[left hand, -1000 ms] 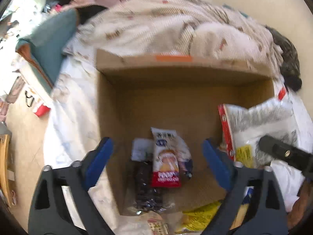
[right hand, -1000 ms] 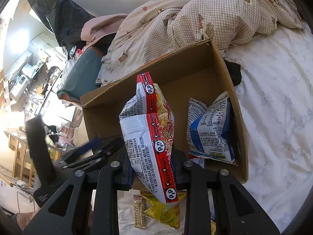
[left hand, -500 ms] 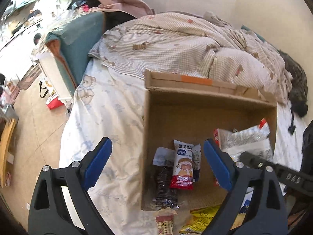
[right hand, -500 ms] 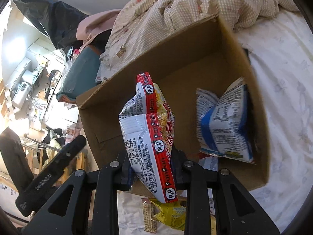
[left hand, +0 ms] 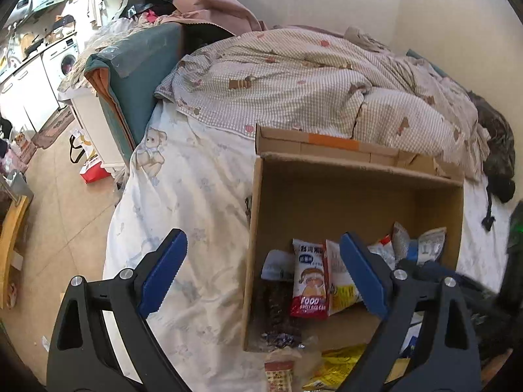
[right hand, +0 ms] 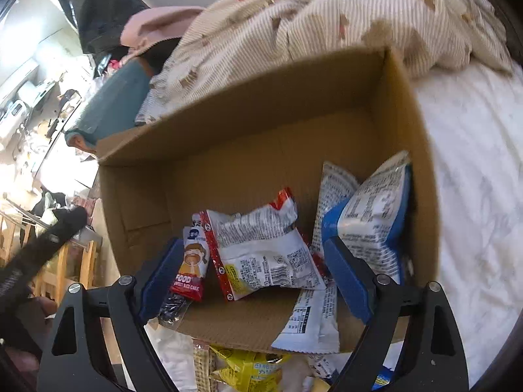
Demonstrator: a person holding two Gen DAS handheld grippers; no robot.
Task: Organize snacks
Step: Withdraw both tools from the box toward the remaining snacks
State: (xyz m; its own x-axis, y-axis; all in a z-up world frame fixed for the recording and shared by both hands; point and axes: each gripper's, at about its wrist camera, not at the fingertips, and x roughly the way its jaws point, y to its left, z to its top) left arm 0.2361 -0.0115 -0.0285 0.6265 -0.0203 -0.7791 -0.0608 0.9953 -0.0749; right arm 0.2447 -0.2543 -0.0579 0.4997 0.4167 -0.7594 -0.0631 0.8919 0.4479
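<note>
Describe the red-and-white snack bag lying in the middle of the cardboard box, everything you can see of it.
The red-and-white snack bag is a crinkled, glossy plastic pouch, white with red sealed edges, showing its printed back: dense text, a barcode, a QR code and a yellow patch. It lies tilted inside the cardboard box, leaning on the small rice cake packet to one side and resting against the blue-and-white bag on the other. The right gripper stands open just in front of it, not touching it.
</note>
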